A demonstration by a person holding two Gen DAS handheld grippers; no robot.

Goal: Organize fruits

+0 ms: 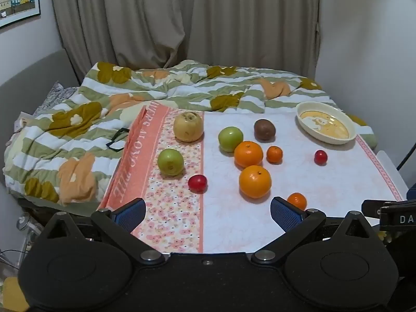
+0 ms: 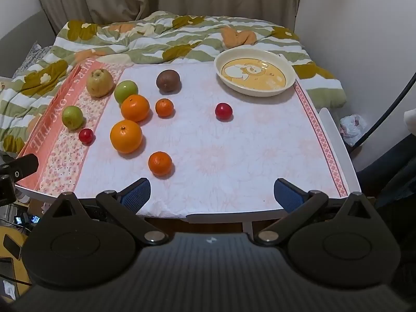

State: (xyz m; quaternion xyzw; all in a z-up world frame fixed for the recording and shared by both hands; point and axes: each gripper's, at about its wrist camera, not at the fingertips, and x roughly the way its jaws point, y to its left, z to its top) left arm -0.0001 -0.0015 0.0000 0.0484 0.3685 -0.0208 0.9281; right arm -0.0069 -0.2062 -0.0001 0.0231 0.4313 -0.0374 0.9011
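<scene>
In the left wrist view, the left gripper (image 1: pixel 208 214) hangs over the near edge of the counter (image 1: pixel 325 171) with its blue pads spread wide and nothing between them. On the floral cloth toward the left edge sit a yellowish pear (image 1: pixel 188 126), a green apple (image 1: pixel 170 161) and a small red fruit (image 1: pixel 197 183). Near the middle lie a second green apple (image 1: pixel 230 135), a kiwi (image 1: pixel 264 129), two oranges (image 1: pixel 248 154) (image 1: pixel 255 181) and two mandarins (image 1: pixel 274 154) (image 1: pixel 297 200); another red fruit (image 1: pixel 320 157) lies alone toward the right edge. A cream dish (image 1: pixel 351 124) stands in the far right corner. In the right wrist view, the right gripper (image 2: pixel 212 195) hovers at the near edge, jaws equally wide and holding nothing, with the nearest mandarin (image 2: pixel 160 163) just ahead of its left finger. The dish (image 2: pixel 290 79) holds no fruit, and a striped quilt (image 2: pixel 156 39) lies beyond the far edge.
</scene>
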